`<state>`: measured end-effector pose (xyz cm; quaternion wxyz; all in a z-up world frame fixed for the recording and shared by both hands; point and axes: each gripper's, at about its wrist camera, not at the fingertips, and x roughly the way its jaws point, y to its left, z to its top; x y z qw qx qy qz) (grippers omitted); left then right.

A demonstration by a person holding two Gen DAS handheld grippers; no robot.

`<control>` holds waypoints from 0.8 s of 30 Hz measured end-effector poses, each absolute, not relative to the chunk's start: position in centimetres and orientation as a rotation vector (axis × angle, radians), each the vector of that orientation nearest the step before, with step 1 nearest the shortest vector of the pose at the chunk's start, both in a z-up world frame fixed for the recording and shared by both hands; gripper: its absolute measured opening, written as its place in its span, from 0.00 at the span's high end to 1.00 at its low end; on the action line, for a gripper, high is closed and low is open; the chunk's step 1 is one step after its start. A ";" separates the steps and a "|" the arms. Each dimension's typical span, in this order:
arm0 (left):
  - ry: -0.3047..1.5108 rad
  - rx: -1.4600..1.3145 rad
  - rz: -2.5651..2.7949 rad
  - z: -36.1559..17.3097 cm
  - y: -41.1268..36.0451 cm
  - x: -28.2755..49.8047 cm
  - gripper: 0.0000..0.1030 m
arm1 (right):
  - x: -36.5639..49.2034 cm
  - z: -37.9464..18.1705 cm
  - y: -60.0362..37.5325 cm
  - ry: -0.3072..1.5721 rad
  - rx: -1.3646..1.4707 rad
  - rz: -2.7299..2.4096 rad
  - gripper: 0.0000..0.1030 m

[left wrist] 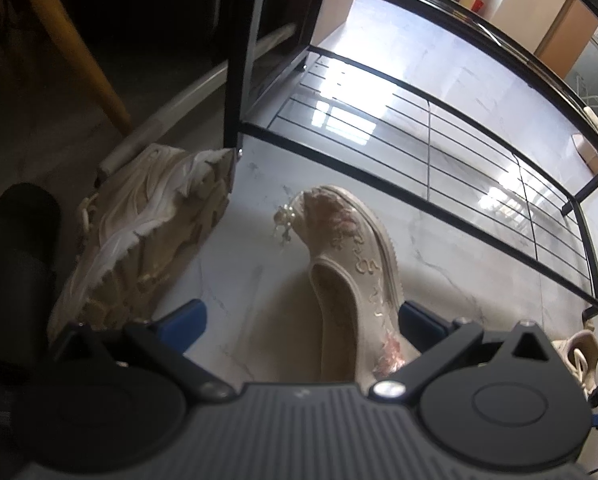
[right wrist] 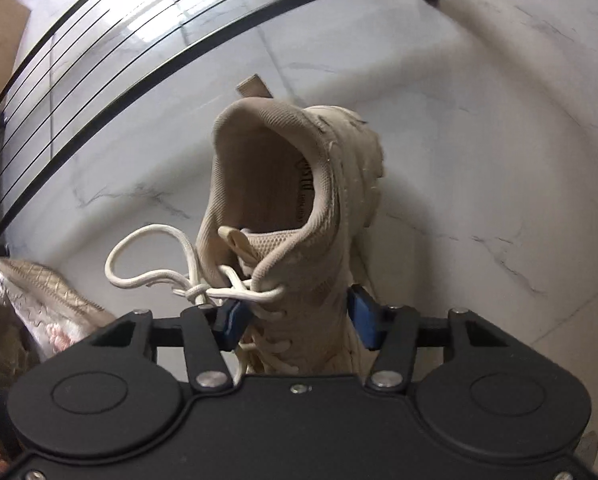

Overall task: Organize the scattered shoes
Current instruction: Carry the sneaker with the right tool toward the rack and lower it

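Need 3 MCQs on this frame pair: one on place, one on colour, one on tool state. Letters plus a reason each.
1. Where does the embroidered slipper lie?
A. on the rack's wire shelf
B. on the floor before the rack
C. inside the sneaker

2. What colour are the tool pads?
A. blue
B. red
C. green

3. What is the state of the right tool?
A. open over bare floor
B. shut on a slipper
C. shut on the beige sneaker

Answers:
1 B: it rests on the marble floor, in front of the black shoe rack.
2 A: blue pads show on both the right tool and the left tool.
3 C: its pads press both sides of the beige sneaker near the white laces.
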<state>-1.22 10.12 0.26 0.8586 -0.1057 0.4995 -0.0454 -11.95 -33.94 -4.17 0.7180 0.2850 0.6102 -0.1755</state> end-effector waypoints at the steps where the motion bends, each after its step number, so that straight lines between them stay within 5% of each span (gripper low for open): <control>1: 1.051 -0.224 -0.094 0.2 10.1 -1.2 0.01 | -12.0 -4.2 -34.0 1.350 0.619 -0.389 0.54; 24: 1.061 -0.199 -0.081 -0.3 9.9 -1.0 0.01 | -9.1 -3.3 -33.2 1.247 0.340 -0.329 0.56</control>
